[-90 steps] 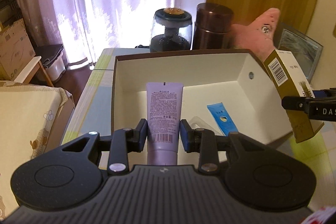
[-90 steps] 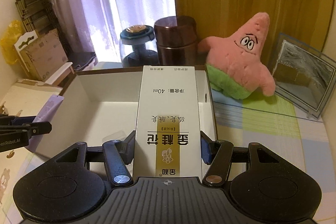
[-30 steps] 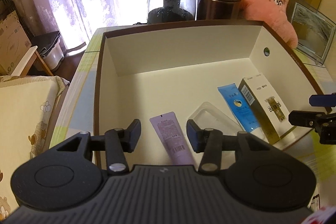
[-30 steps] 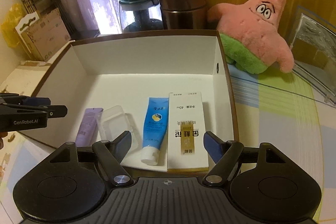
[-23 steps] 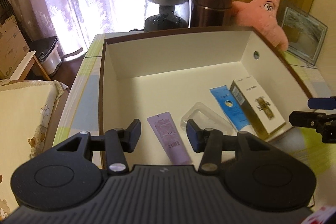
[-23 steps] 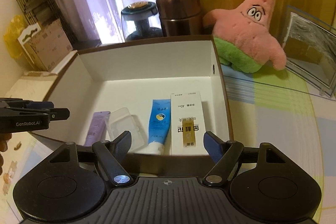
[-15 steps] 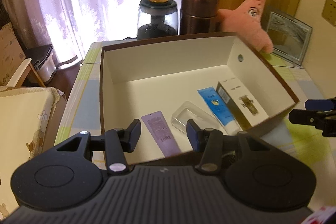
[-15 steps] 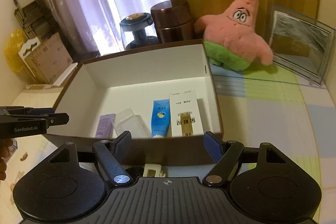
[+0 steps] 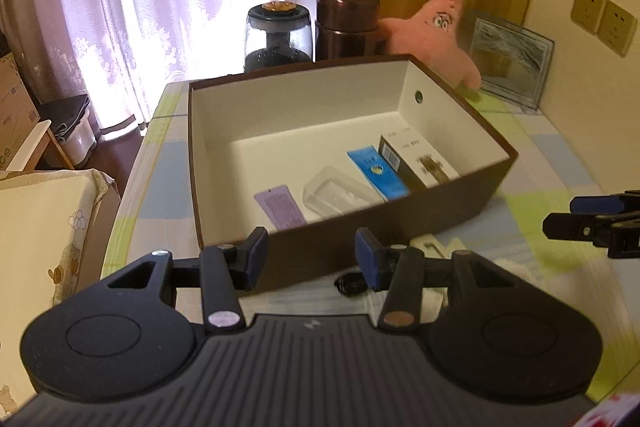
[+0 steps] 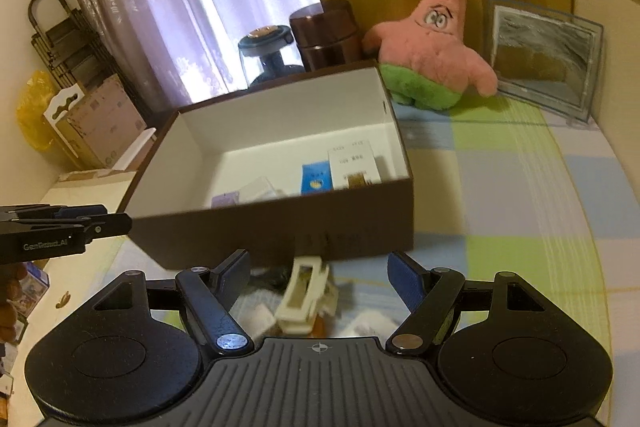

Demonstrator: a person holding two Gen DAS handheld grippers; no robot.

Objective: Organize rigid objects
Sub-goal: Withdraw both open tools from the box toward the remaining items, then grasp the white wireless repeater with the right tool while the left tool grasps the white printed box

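Observation:
A brown box with a white inside [image 9: 460, 211] [image 10: 280, 231] stands on the table. In it lie a purple tube [image 9: 280, 209], a clear plastic case [image 9: 340, 193], a blue tube [image 9: 378, 173] and a white and gold carton [image 9: 420, 161]. My left gripper [image 9: 310, 257] is open and empty in front of the box's near wall. My right gripper [image 10: 318, 275] is open and empty, above a cream clip [image 10: 302, 293] and small white items on the table in front of the box.
A glass jar [image 9: 278, 35], a brown canister [image 9: 346, 21], a pink star plush [image 10: 434, 47] and a framed picture [image 10: 542, 61] stand behind the box. A checked cloth covers the table [image 10: 520, 195]. Cardboard boxes [image 10: 100, 119] stand at the left.
Both grippers let go of the purple tube and the carton inside the box, then drew back and up. The box now lies farther away, and small items in front of it have come into view.

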